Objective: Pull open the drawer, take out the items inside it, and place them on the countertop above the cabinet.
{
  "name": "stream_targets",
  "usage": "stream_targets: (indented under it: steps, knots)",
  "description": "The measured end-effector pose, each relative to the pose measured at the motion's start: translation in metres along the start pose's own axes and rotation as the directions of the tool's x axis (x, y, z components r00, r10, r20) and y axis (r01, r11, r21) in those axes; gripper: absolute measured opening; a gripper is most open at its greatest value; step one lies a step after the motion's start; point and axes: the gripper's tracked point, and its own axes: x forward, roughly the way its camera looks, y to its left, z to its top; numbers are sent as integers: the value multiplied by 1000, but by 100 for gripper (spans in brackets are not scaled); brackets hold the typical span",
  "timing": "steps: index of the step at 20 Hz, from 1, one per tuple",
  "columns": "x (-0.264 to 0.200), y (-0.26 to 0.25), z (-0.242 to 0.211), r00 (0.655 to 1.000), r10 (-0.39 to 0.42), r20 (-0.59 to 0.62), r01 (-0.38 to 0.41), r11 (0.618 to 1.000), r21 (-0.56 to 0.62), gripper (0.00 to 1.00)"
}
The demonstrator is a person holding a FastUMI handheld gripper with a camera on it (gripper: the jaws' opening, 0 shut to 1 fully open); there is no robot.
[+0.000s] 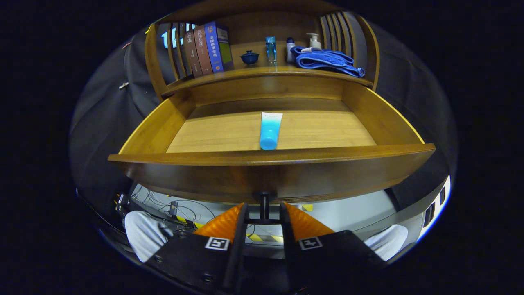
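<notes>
The wooden drawer (270, 174) stands pulled far out of the cabinet, just ahead of my fingers. On its floor lies a blue tube (270, 130) with a white flat end, cap towards me, near the middle of the front wall. My gripper (264, 209) is below the drawer front, its two fingers closed against the dark knob (264, 204) that hangs from that front. The countertop (262, 73) runs above and behind the drawer.
On the countertop stand several books (206, 47), a dark blue lidded cup (249, 57), a clear blue bottle (270, 49), a white pump bottle (314, 40) and a folded blue cloth (327, 60). Cables and striped tape (258, 237) lie on the floor below.
</notes>
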Motion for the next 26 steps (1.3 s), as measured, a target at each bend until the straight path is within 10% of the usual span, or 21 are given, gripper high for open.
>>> stream_targets:
  steps: [4, 15, 26]
  knots:
    - [-26, -10, 10, 998, -56, 18, 57, 998, -20, 100]
    - [-22, 11, 148, 988, 19, 152, -23, 1000, 21, 97]
    - [114, -1, 133, 957, -17, -289, 17, 1000, -2, 98]
